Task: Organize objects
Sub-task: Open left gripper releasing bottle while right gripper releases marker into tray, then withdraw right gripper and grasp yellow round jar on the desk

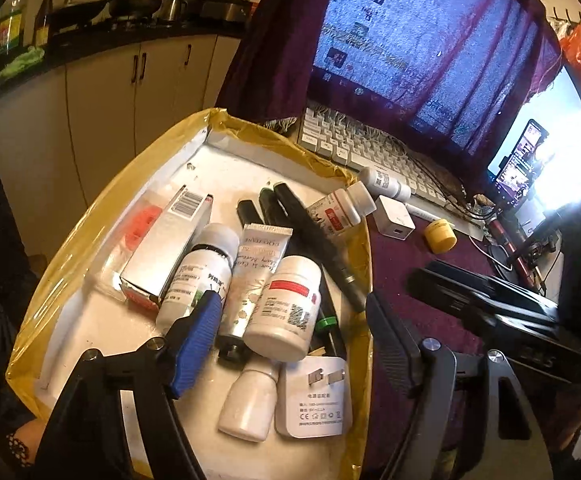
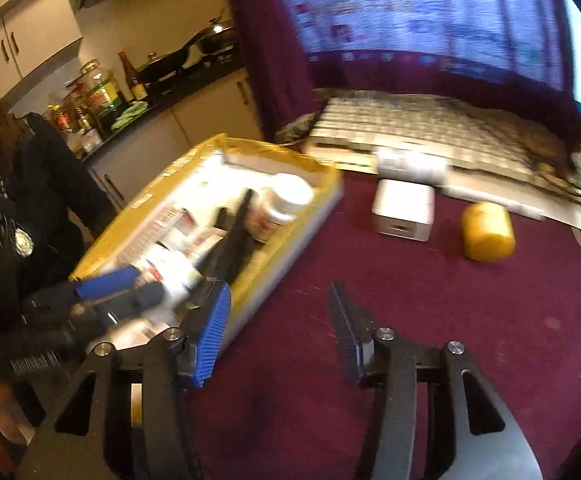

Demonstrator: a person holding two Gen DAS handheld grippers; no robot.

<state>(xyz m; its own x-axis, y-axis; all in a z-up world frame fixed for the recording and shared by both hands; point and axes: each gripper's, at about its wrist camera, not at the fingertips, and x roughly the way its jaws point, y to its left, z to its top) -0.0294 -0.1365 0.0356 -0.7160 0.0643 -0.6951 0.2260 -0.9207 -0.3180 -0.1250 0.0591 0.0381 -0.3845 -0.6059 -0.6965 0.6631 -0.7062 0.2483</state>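
A yellow-taped box (image 1: pixel 354 264) (image 2: pixel 314 196) holds several items: white pill bottles (image 1: pixel 286 312), a cream tube (image 1: pixel 256 276), a carton (image 1: pixel 170 240), black pens (image 1: pixel 314 236) and a white plug adapter (image 1: pixel 314 404). My left gripper (image 1: pixel 290 304) is open and empty, hovering over the box above a pill bottle. My right gripper (image 2: pixel 278 312) is open and empty, above the maroon tablecloth (image 2: pixel 410 320) just right of the box. On the cloth lie a white cube charger (image 1: pixel 394 220) (image 2: pixel 404 210), a yellow jar (image 1: pixel 440 236) (image 2: pixel 488 232) and a small white bottle (image 1: pixel 384 182).
A white keyboard (image 1: pixel 354 144) (image 2: pixel 430 132) and a monitor draped in purple cloth (image 1: pixel 410 40) stand behind. A phone (image 1: pixel 518 164) leans at the right. The right gripper's black body (image 1: pixel 490 308) lies to the right. Kitchen counter with pans (image 1: pixel 130 4) is beyond.
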